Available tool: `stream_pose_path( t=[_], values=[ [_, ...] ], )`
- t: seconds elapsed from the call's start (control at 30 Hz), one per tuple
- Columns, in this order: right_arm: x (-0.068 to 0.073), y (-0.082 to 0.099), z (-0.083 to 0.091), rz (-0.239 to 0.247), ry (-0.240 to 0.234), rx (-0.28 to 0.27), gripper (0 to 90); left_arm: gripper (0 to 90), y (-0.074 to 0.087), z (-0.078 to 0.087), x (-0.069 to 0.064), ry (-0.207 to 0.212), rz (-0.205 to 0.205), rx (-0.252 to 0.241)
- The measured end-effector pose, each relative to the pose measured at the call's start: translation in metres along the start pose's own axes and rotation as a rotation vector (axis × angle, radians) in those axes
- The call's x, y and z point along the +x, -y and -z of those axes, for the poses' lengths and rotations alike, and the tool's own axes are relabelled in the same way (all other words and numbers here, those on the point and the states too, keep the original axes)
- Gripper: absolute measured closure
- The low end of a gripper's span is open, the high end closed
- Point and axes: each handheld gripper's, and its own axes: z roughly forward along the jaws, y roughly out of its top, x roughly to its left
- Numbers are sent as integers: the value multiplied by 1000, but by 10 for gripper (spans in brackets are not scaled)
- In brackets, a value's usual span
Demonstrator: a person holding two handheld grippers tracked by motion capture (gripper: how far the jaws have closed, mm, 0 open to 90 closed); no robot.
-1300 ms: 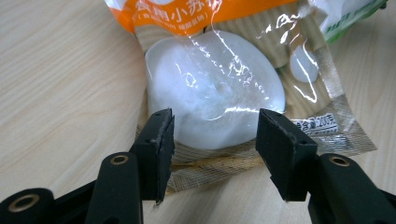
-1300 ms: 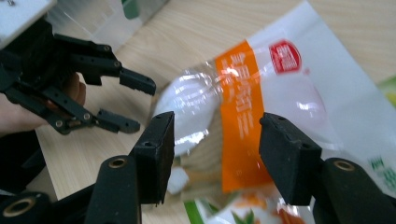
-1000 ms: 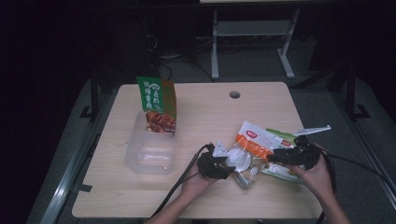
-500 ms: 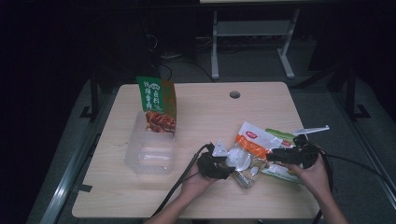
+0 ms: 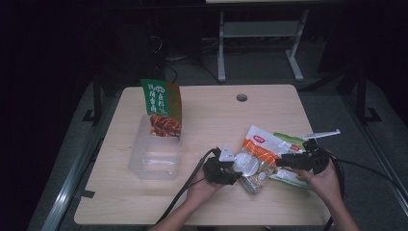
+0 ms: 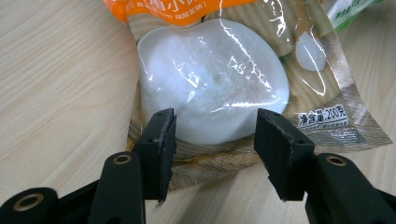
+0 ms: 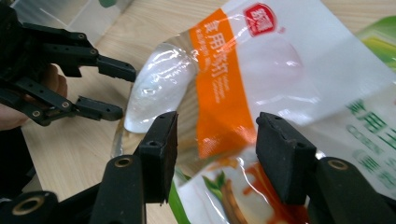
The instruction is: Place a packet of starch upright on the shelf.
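Orange-banded pouch flat, long axis slanting toward far table edge

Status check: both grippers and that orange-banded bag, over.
Left gripper open astride orange-banded bag, right gripper open over it. Bag flat on table. Nothing blocking.

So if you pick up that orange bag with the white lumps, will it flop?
Probably. The orange bag is thin, crinkly film, so it would likely sag around the white lumps. Its glossy surface may slip between the pads. Lying flat, it seems unlikely to roll.
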Motion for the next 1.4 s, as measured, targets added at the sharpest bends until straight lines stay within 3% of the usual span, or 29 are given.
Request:
stream_pose_path(
  t=[0.17,0.4,0.67,0.97,1.1,1.23,1.4],
  values=[
    [-3,4,6,-4,23,7,475,480,0,0,0,-3,-5,10],
    [-6,5,5,-21,21,-7,472,480,0,0,0,-5,-2,12],
    [1,-5,-8,-10,-3,0,478,487,0,0,-1,-11,-5,15],
    [3,-13,-28,-31,-35,18,521,497,0,0,-2,-16,-9,11],
    [6,-17,-41,-40,-63,55,564,496,0,0,-2,-15,-8,13],
    [11,-21,-53,-35,-52,81,629,496,0,0,-3,-11,-14,18],
    [14,-23,-59,-33,-25,96,779,495,1,0,-3,-4,-8,15]
  ],
)
